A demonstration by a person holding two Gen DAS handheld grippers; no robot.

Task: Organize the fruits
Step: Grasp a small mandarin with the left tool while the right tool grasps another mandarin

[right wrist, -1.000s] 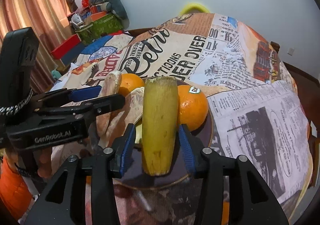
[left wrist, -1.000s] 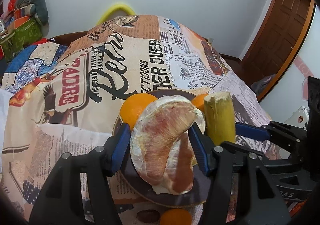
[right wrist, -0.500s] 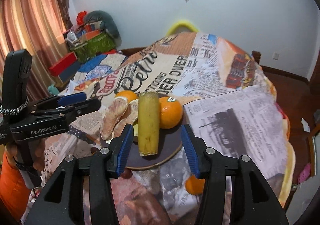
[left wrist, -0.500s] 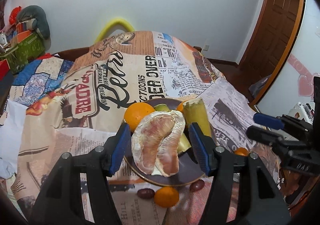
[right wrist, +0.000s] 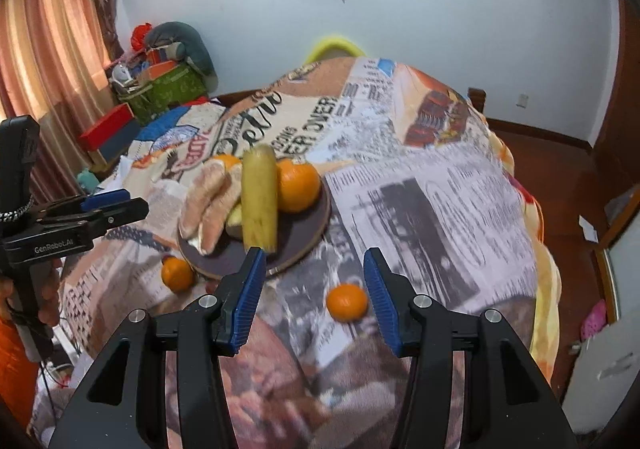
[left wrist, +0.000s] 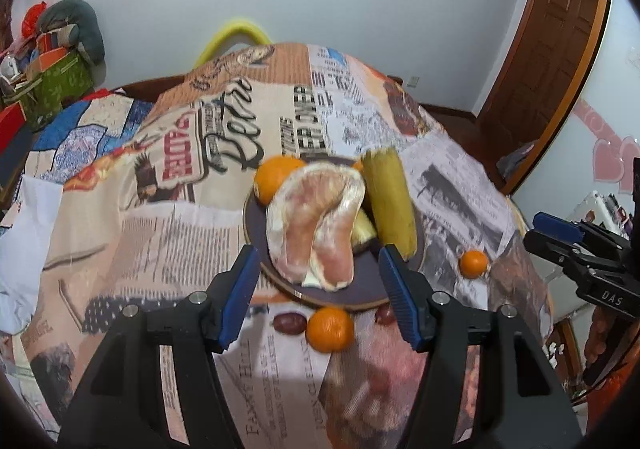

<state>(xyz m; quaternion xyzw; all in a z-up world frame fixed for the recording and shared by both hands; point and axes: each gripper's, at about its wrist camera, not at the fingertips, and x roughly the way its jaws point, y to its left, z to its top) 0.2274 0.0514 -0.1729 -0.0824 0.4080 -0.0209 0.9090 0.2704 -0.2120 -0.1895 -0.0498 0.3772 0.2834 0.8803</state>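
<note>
A dark round plate (left wrist: 256, 225) (right wrist: 316, 225) holds peeled pink pomelo segments (left wrist: 312, 225) (right wrist: 204, 205), a yellow-green stalk piece (left wrist: 388, 201) (right wrist: 260, 201) and oranges (left wrist: 276, 177) (right wrist: 298, 185). Two small tangerines lie on the cloth, one in front of the plate (left wrist: 330, 329) (right wrist: 177, 274) and one to its right (left wrist: 473, 263) (right wrist: 347, 302). Two dark dates (left wrist: 289, 323) lie by the plate's near rim. My left gripper (left wrist: 318, 255) hovers open short of the pomelo, gripping nothing. My right gripper (right wrist: 314, 255) is open and empty, above the right tangerine.
A newsprint-patterned cloth (left wrist: 160, 241) covers the round table. A yellow chair back (left wrist: 236, 33) stands behind it. Boxes and bags (right wrist: 160, 85) pile at the back left by a curtain. A wooden door (left wrist: 552, 41) is at the right.
Both grippers have pulled back and up from the plate. The pomelo and the stalk piece, earlier between the fingers, now lie on the plate beyond the fingertips. The right jaws stand wider.
</note>
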